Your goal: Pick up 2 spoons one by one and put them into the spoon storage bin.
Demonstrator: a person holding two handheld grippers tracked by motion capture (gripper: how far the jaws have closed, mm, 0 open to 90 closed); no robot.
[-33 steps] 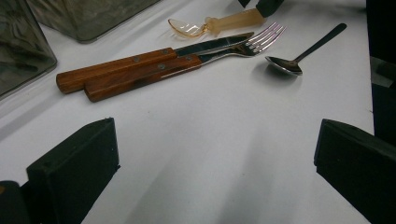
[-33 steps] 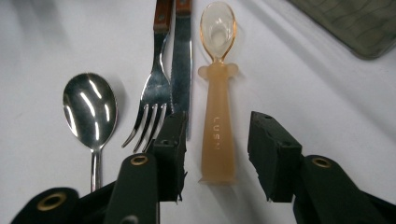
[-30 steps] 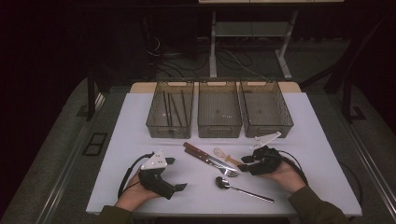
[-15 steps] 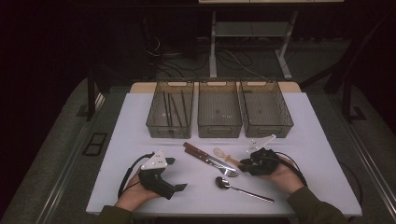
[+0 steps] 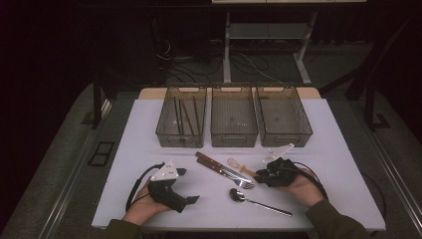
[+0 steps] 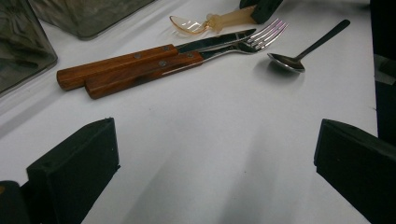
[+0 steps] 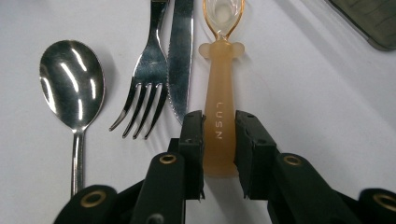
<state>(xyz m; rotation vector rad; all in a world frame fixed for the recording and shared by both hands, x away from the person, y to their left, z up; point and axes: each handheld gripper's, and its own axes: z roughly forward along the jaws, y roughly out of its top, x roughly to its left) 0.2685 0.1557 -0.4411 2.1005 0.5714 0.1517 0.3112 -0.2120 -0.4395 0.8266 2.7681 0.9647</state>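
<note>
**Amber baby spoon pinched at its handle**

The amber baby spoon lies flat on the white table, just beside the knife. The right gripper has just been closing, its jaws pinching the spoon's handle end. The left gripper rests near the knife, jaws spread wide.

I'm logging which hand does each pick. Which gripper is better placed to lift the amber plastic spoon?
Right: the right gripper has just been closing astride the amber spoon handle. The left gripper stands open over bare table.
</note>
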